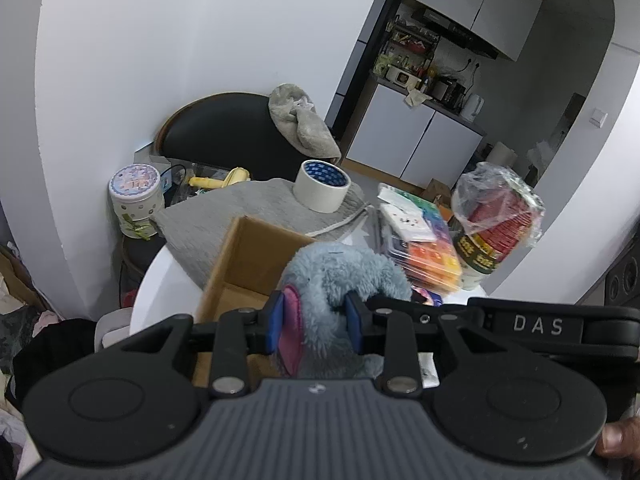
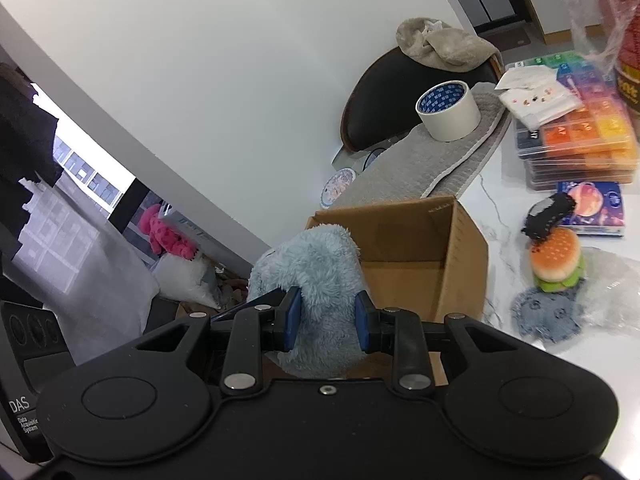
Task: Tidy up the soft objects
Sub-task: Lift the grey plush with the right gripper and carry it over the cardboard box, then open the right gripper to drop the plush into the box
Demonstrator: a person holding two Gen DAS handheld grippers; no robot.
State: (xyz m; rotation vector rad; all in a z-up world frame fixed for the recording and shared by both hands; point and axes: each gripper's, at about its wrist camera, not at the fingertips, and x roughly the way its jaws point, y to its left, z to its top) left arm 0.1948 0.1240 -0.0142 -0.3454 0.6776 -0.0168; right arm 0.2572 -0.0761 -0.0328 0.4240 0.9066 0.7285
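Both grippers grip one blue plush toy [image 1: 340,276], held over the open cardboard box [image 1: 240,256] on the white marble-patterned table [image 2: 504,216]. Left gripper [image 1: 316,320]: blue pads drawn in narrow, pressing into the plush from both sides; a pink felt-like flap of the toy sits against the left pad. Right gripper [image 2: 327,320]: pads likewise narrow and sunk into the fur. The toy's pile is long, shaggy, pale grey-blue, matted in tufts; the body folds and droops between the two grips, a rounded lobe rising above the pads in each view; its overall shape cannot be told. In the right wrist view it hangs at the near left corner of the box, partly over the opening; whether it touches the rim cannot be told. Box interior plain brown, flaps up. Behind the box a grey quilted mat [image 2: 424,160] with a roll of masking tape [image 2: 448,110] standing on it. Right of the box: a plush hamburger [image 2: 556,260] with a small black item on top, resting on a blue-grey fuzzy cloth [image 2: 544,316], beside a stack of rainbow-coloured compartment boxes [image 2: 580,128]. A beige towel [image 1: 302,120] is draped over a dark chair back [image 1: 224,132]. A round lidded tin [image 1: 136,196] stands left of the mat.
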